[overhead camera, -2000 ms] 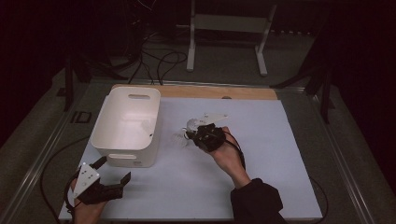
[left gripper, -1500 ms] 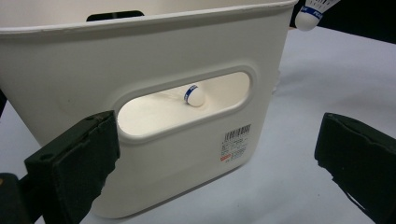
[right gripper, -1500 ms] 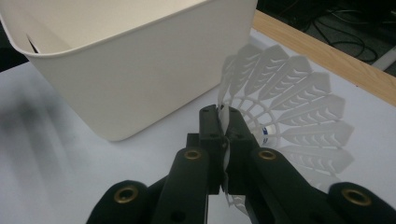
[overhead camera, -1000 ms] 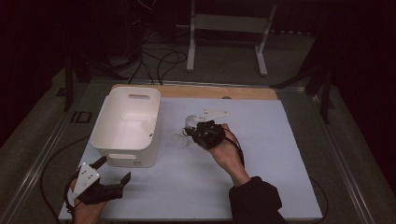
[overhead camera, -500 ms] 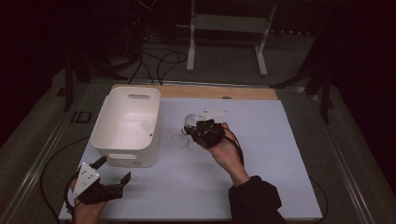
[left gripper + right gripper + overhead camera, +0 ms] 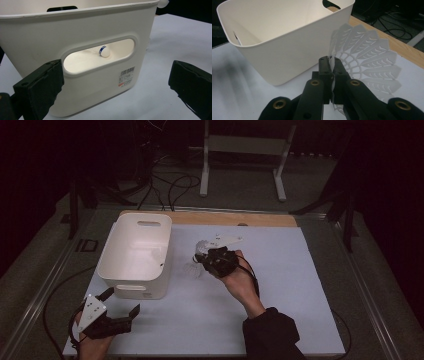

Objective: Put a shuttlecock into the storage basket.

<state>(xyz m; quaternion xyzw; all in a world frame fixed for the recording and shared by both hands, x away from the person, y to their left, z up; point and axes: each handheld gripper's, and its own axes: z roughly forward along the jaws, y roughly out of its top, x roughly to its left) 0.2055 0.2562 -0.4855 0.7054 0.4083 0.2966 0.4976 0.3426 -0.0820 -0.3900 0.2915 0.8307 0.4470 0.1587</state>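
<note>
Right gripper [image 6: 331, 65] is clamped on the thin skirt of a white plastic shuttlecock [image 6: 364, 57], jaws pinched together on one edge of the feathered cone; in the high view the shuttlecock [image 6: 200, 251] sits just right of the white bin [image 6: 116, 275], near the middle of the mat [image 6: 300, 285], and I cannot tell from these frames whether it is lifted clear or touching the mat. Left gripper [image 6: 120, 312] hangs at the near left corner of the mat with its jaws wide apart, nothing between them, facing the bin's near wall [image 6: 82, 82]. Through the handle slot a second shuttlecock's cork with a blue band [image 6: 103, 51] is visible inside the bin. Likely step: carry the held shuttlecock over the rim and drop it in. Risks, as judged: the grip is on flexible lattice, not the cork, so the skirt may buckle or slide out during the lift, dropping the piece on the mat short of the bin. The cone also hangs sideways from the jaws, so it could catch the bin's right rim on the way over and be knocked loose. The bin looks light and is unheld; a bump from the right gripper could shove it toward the left edge.
</note>
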